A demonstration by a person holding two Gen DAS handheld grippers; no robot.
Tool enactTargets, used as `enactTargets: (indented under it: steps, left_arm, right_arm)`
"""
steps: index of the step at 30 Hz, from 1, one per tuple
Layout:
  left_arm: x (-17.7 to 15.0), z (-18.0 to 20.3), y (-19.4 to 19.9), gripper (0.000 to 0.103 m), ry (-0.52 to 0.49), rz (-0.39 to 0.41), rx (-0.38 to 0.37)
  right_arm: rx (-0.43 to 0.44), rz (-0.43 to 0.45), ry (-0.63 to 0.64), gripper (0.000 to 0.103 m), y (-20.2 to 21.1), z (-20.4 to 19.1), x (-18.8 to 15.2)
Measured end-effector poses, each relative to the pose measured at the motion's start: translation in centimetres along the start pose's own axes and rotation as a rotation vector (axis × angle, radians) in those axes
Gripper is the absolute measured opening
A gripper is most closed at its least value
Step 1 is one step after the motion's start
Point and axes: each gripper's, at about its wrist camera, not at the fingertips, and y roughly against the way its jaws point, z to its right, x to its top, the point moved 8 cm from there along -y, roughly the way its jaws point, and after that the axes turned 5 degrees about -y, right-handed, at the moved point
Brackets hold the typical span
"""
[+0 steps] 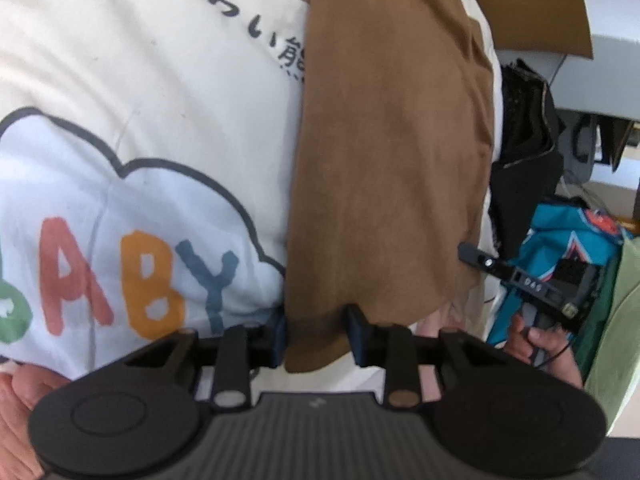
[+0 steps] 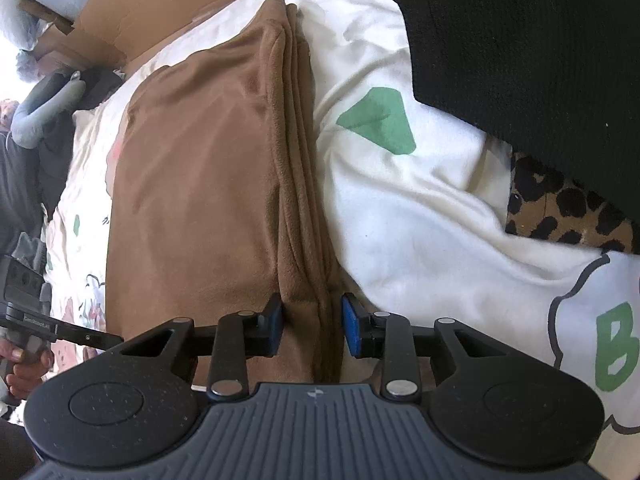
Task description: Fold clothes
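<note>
A brown fleece garment (image 1: 384, 152) lies folded into a long strip on a cream printed sheet (image 1: 140, 64). My left gripper (image 1: 318, 334) has its jaws on either side of the garment's near end, close around the cloth. In the right wrist view the same brown garment (image 2: 200, 184) shows several stacked layers along its right edge. My right gripper (image 2: 312, 326) has its blue pads (image 2: 352, 326) on either side of that layered edge, a small gap showing at the right pad. The other gripper shows in each view, at the right (image 1: 532, 284) and at the left (image 2: 36, 312).
The sheet carries a cloud print with "BABY" letters (image 1: 132, 280). A black knit garment (image 2: 520, 48) and a leopard-print cloth (image 2: 568, 208) lie to the right. A blue-and-teal garment (image 1: 568, 248) and cardboard (image 1: 532, 0) sit beyond the sheet.
</note>
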Motion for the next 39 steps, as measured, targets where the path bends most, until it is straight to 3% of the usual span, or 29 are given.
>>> enactTargets:
  steps: [8, 10, 11, 13, 15, 20, 22, 24, 26, 30, 39]
  left_arm:
    - [-1.1, 0.4, -0.3, 0.034, -0.023, 0.029, -0.025]
    - [-1.4, 0.1, 0.1, 0.032, -0.011, 0.027, -0.035]
    - [-1.5, 0.0, 0.4, 0.03, -0.004, 0.027, -0.04]
    - [-1.4, 0.0, 0.4, 0.028, 0.001, 0.025, -0.054]
    - [-1.3, -0.2, 0.4, 0.028, 0.018, 0.027, -0.068]
    - [-1.0, -0.7, 0.3, 0.03, 0.042, 0.031, -0.086]
    - [-1.1, -0.6, 0.4, 0.026, 0.03, 0.029, -0.081]
    - [-1.1, -0.2, 0.7, 0.012, -0.005, 0.018, -0.063]
    - [-0.9, 0.5, 1.1, 0.01, -0.05, 0.005, -0.047]
    - [-0.3, 2.1, 2.7, 0.008, -0.09, -0.001, -0.058]
    - [-0.6, 2.6, 6.0, 0.007, -0.103, 0.0, -0.035]
  right_arm:
    - [0.053, 0.0, -0.037, 0.037, -1.0, 0.3, 0.8]
    - [0.065, -0.016, -0.048, 0.035, -1.0, 0.3, 0.9]
    - [0.072, -0.024, -0.048, 0.029, -0.9, 0.2, 0.9]
    - [0.074, -0.031, -0.046, 0.028, -0.9, 0.1, 0.9]
    - [0.073, -0.034, -0.043, 0.034, -1.0, 0.2, 0.8]
    - [0.072, -0.053, -0.022, 0.037, -1.3, -0.1, 0.9]
    - [0.071, -0.062, -0.012, 0.029, -1.3, -0.1, 1.0]
    - [0.073, -0.066, -0.003, 0.021, -1.1, -0.3, 1.0]
    - [0.067, -0.065, 0.01, 0.018, -0.8, -0.7, 0.9]
    - [0.047, -0.054, 0.015, 0.015, 0.1, -1.6, 1.0]
    - [0.091, -0.076, -0.022, 0.014, 1.6, -3.3, -0.6]
